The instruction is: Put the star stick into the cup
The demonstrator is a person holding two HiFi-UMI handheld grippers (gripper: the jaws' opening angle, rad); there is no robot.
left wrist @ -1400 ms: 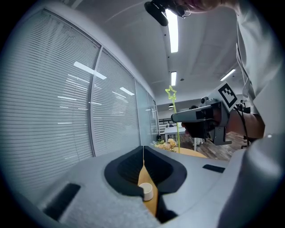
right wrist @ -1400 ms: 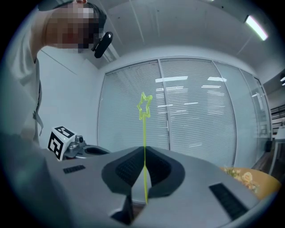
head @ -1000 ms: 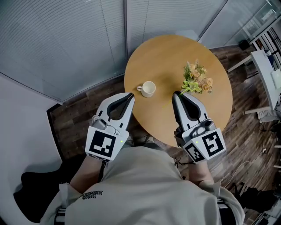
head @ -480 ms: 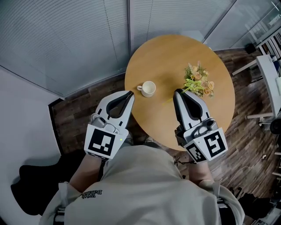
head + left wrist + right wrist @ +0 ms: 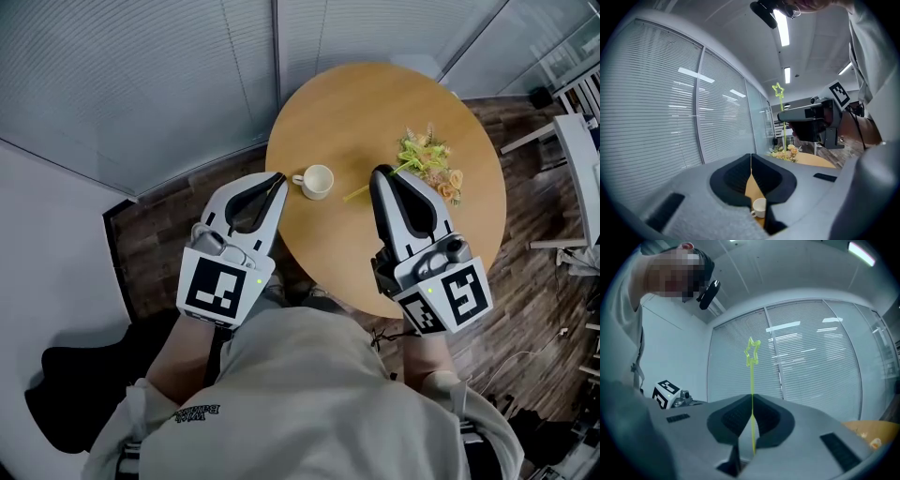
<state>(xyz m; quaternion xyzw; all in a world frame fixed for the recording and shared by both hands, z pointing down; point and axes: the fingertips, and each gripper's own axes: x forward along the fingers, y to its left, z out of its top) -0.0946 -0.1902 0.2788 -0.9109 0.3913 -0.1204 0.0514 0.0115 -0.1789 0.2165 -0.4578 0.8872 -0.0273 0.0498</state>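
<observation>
A white cup (image 5: 316,180) with a handle stands on the round wooden table (image 5: 375,103) near its left front edge. My right gripper (image 5: 378,172) is shut on the thin yellow-green star stick (image 5: 356,193), which juts out past the jaw tips toward the cup. In the right gripper view the stick (image 5: 752,380) rises between the closed jaws (image 5: 752,397), star on top. My left gripper (image 5: 278,176) hovers just left of the cup, shut and holding nothing. In the left gripper view the cup (image 5: 759,207) shows below the closed jaws.
A small bunch of yellow and peach flowers (image 5: 427,164) lies on the table's right side, beyond the right gripper. Glass walls with blinds (image 5: 141,75) stand behind the table. Dark wooden floor (image 5: 525,300) surrounds it.
Both grippers have edged a little forward toward the table. The stick's free end now shows plainly between the right gripper's tip and the cup.
</observation>
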